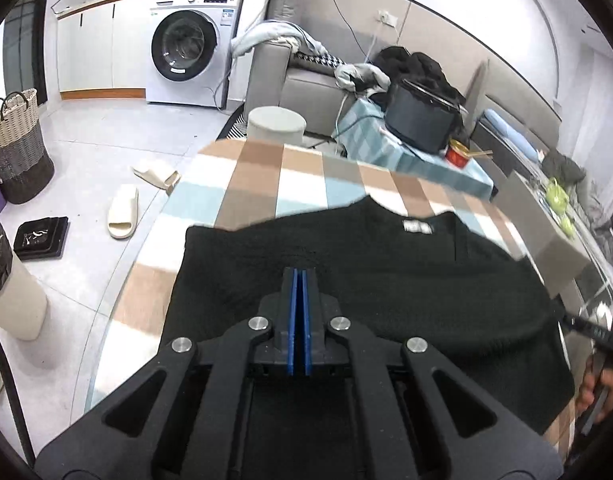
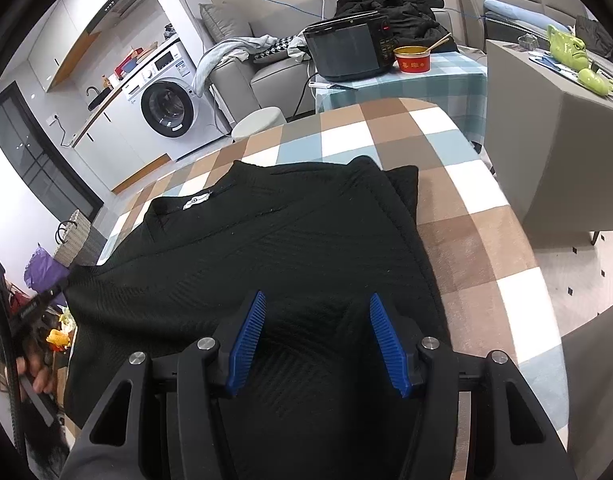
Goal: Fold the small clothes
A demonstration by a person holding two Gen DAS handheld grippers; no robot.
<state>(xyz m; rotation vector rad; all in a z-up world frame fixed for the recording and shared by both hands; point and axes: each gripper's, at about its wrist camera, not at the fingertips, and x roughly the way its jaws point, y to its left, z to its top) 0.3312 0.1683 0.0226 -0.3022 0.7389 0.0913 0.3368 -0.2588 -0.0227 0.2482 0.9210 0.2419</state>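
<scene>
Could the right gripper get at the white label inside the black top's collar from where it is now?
Probably yes. The right gripper hangs open over the black top, and the white label lies uncovered at the collar ahead, with only flat cloth between them.

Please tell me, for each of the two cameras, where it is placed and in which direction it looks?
Left wrist: sits on the left gripper, jaws shut, looking down over the black garment toward the washing machine; a hand shows at right.
Right wrist: sits on the right gripper, jaws open above the garment, facing the black cooker; a hand shows at left.
Shared: garment, checked tablecloth, washing machine, cooker, red bowl.
</scene>
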